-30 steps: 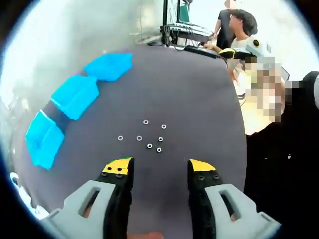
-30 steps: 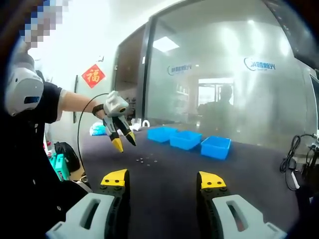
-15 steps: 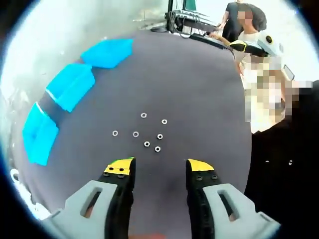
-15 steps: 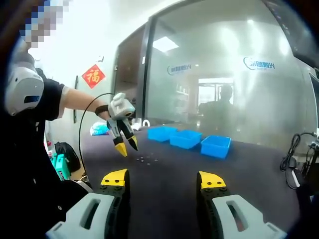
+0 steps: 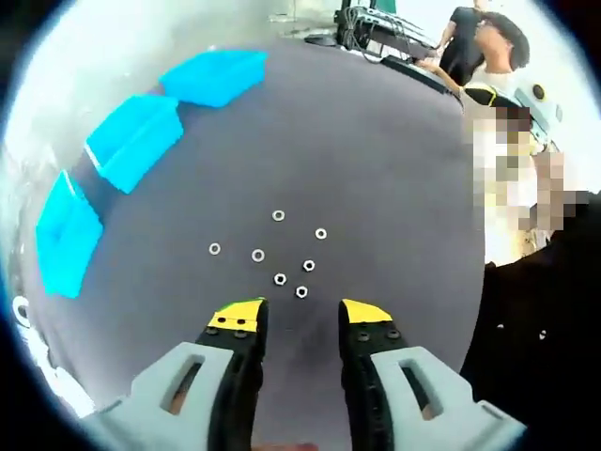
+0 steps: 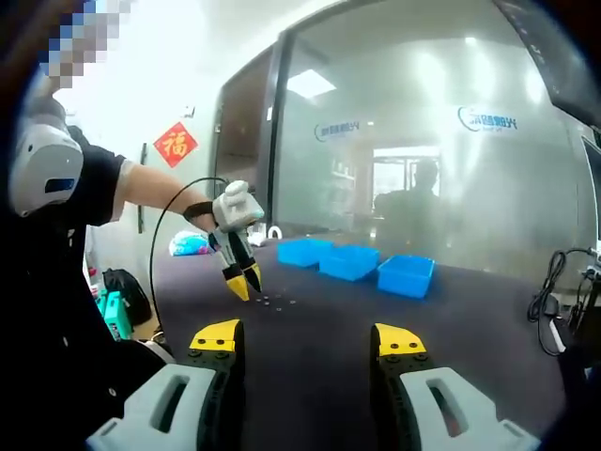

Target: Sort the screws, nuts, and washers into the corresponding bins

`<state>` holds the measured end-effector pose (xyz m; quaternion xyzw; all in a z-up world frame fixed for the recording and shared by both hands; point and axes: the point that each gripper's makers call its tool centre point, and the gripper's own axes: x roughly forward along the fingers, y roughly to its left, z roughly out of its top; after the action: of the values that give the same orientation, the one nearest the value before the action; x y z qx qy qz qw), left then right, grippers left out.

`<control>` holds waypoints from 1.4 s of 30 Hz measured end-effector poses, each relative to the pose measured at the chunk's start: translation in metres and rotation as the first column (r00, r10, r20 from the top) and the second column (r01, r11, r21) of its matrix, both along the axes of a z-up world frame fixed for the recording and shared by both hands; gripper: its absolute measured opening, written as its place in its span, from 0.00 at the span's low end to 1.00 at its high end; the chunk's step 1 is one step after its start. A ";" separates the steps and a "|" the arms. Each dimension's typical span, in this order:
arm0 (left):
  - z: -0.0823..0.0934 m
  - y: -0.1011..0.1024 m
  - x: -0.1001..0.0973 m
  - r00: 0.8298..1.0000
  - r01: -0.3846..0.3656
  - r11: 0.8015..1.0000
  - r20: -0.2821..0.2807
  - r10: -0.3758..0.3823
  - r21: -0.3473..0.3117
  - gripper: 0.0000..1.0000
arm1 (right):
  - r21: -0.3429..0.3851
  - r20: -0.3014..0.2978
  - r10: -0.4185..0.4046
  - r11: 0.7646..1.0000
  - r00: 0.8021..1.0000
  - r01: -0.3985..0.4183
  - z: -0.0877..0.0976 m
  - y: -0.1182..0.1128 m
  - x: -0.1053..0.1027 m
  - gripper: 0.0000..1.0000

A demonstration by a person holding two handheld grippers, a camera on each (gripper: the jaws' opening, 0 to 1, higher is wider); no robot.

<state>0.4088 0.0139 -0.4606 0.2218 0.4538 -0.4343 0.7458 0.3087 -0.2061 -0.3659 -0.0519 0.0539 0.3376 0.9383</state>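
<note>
In the left gripper view, the left gripper (image 5: pixel 299 318), jaws spread and empty, hung over seven small metal rings (image 5: pixel 280 260) lying loose on the dark table (image 5: pixel 376 169), well apart from three blue bins (image 5: pixel 131 141), so sorting looked unstarted; in the right gripper view, the right gripper (image 6: pixel 310 342) was spread wide, empty, above the table.

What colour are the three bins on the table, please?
The three bins are bright blue, clearest in the left gripper view.
</note>
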 end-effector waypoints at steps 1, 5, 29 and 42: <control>-0.001 -0.001 0.000 1.000 -0.002 1.000 -0.002 0.002 0.002 0.27 | 0.000 0.000 -0.001 1.000 1.000 0.001 0.000 0.000 0.000 0.49; -0.003 -0.004 -0.001 1.000 -0.008 1.000 -0.002 0.008 0.007 0.23 | 0.004 -0.002 -0.003 1.000 1.000 0.003 -0.001 -0.002 0.000 0.49; -0.010 -0.009 -0.004 0.997 -0.036 0.999 0.063 0.034 0.038 0.06 | 0.013 -0.006 -0.005 1.000 1.000 0.005 -0.006 -0.005 -0.006 0.49; -0.010 -0.005 -0.007 0.997 -0.043 0.999 0.064 0.043 0.005 0.05 | 0.015 -0.008 -0.009 1.000 1.000 0.009 -0.008 -0.006 -0.010 0.49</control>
<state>0.4017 0.0087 -0.4702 0.2281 0.4356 -0.4094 0.7685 0.2990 -0.2120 -0.3738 -0.0434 0.0553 0.3339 0.9400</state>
